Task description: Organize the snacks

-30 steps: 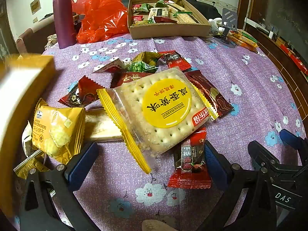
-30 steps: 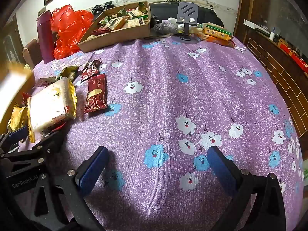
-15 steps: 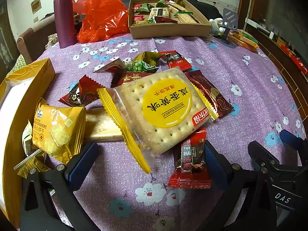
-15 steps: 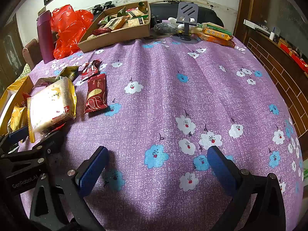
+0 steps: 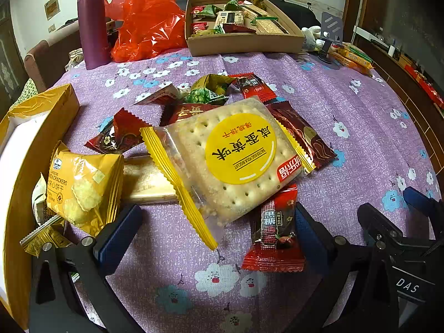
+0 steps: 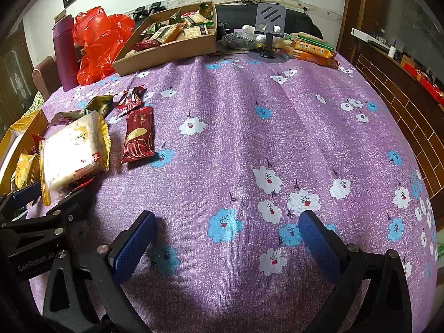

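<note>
Both grippers held wide apart, nothing gripped

The left gripper is spread before the salted egg yolk biscuit pack — atop the snack pile beside a yellow box; the right gripper is spread over bare floral tablecloth

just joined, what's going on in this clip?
Snack sorting, nothing picked up yet. The left gripper is open, fingers straddling the big egg-yolk biscuit pack on top of the loose snack pile. The right gripper is open over bare purple tablecloth. A yellow box sits left; a cardboard tray already holds snacks.
</note>
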Available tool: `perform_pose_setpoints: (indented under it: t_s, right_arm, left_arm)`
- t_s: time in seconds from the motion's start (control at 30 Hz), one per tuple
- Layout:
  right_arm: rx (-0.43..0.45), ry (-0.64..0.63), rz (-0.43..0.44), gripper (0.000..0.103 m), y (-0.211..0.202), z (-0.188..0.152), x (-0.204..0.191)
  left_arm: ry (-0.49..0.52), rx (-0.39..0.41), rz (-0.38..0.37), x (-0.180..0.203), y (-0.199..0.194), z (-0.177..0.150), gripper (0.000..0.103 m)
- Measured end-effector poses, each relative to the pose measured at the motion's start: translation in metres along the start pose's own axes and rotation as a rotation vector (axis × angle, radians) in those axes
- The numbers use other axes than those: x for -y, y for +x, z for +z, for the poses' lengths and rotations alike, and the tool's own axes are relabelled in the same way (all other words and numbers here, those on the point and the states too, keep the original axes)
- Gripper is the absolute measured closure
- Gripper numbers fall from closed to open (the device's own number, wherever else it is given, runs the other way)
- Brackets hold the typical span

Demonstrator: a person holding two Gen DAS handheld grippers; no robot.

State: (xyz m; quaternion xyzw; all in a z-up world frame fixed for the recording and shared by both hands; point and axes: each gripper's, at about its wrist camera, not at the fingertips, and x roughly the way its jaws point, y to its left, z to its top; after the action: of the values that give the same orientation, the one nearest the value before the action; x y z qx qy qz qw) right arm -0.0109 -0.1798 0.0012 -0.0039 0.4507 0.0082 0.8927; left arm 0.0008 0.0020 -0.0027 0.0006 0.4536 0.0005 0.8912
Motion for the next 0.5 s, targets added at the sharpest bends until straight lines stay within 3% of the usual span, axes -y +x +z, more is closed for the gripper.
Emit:
perform_pose_setpoints:
  t_s: [0.37,0.5]
  right_arm:
    - [0.0,0.0,0.0,0.0,0.0001,-0.0003,0.0001]
    - [0.0,0.0,0.0,0.0,0.0001,-0.0004,-0.0001]
  left_arm:
    - [0.0,0.0,0.0,-0.0002,0.0004,-0.0001,0.0]
    - [0.027,-0.033,-0.022,0.0007,-0.0022,-0.0001,0.0]
